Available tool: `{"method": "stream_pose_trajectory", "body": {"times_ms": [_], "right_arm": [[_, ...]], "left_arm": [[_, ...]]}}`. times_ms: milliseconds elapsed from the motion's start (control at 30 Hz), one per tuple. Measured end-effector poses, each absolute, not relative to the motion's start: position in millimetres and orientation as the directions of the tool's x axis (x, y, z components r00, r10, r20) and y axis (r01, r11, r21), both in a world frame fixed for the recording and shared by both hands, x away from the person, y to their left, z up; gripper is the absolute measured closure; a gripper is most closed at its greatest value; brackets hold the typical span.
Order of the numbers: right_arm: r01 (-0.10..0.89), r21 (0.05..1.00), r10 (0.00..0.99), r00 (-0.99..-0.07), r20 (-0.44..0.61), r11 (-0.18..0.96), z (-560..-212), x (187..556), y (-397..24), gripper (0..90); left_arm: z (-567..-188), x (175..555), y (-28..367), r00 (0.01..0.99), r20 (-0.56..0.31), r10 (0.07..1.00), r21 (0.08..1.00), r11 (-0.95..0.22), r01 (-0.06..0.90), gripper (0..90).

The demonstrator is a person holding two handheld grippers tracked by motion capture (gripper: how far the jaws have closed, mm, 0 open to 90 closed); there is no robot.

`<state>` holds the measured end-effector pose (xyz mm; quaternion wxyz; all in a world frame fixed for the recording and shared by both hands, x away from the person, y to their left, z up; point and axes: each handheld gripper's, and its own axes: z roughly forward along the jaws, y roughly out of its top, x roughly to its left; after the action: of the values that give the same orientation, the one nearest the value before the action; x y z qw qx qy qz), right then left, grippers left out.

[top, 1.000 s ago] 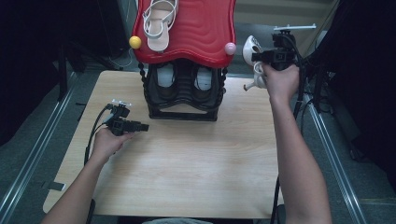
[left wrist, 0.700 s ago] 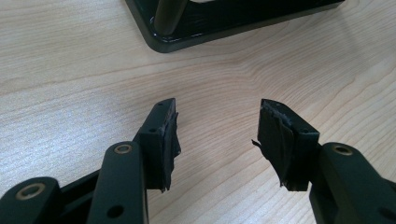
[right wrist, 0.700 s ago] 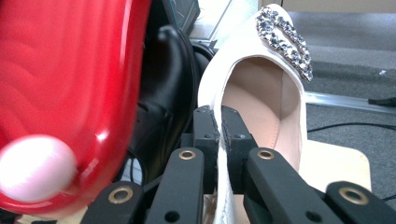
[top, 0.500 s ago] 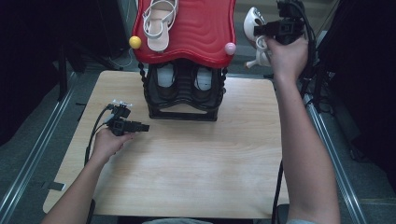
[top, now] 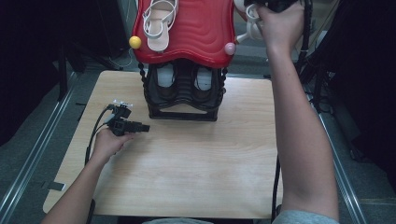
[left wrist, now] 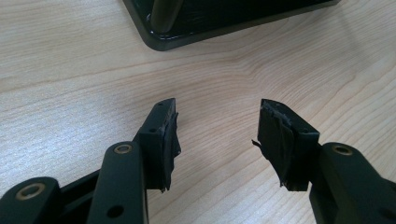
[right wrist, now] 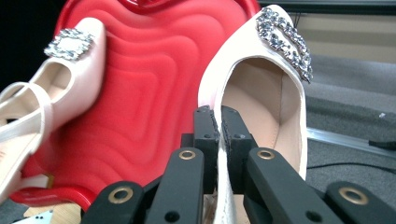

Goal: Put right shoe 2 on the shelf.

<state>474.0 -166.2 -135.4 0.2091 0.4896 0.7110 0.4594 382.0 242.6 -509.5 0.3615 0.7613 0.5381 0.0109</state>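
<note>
Right gripper view: right gripper [right wrist: 219,135] pinches cream shoe [right wrist: 261,93]; no legible writing.

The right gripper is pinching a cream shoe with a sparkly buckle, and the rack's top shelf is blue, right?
Not quite: the top shelf is red, as the right gripper view shows. The rest holds: the right gripper pinches the cream shoe with the sparkly buckle.

black tongs [left wrist: 217,140], brass-ringed screws, grey sleeve [top: 303,218]
</note>
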Motion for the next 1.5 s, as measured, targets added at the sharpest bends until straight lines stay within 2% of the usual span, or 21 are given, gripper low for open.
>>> {"method": "stream_pose_trajectory", "body": {"times_ms": [300,467,567,767,1033,1500], "right_arm": [[0.478,0.866,0.871,-0.478,0.112,0.151,-125,479,-122,88.2],[0.463,0.868,0.866,-0.493,0.085,0.179,-134,483,-106,88.2],[0.431,0.875,0.862,-0.507,0.032,0.221,-142,481,-95,88.3],[0.421,0.873,0.85,-0.527,0.014,0.247,-159,480,-83,88.3],[0.438,0.876,0.843,-0.533,0.073,0.202,-176,479,-84,88.1],[0.462,0.869,0.838,-0.533,0.115,0.175,-182,472,-83,86.6]], "left_arm": [[-510,383,243,0.422,-0.373,0.826,0.56,-0.162,0.812,47.8],[-510,382,243,0.42,-0.374,0.827,0.562,-0.158,0.812,47.8],[-511,383,242,0.422,-0.37,0.828,0.56,-0.164,0.812,47.8],[-511,382,241,0.425,-0.371,0.826,0.559,-0.167,0.812,47.7],[-511,382,241,0.427,-0.37,0.825,0.555,-0.173,0.814,47.6],[-511,383,240,0.429,-0.365,0.826,0.557,-0.176,0.812,47.5]]}}
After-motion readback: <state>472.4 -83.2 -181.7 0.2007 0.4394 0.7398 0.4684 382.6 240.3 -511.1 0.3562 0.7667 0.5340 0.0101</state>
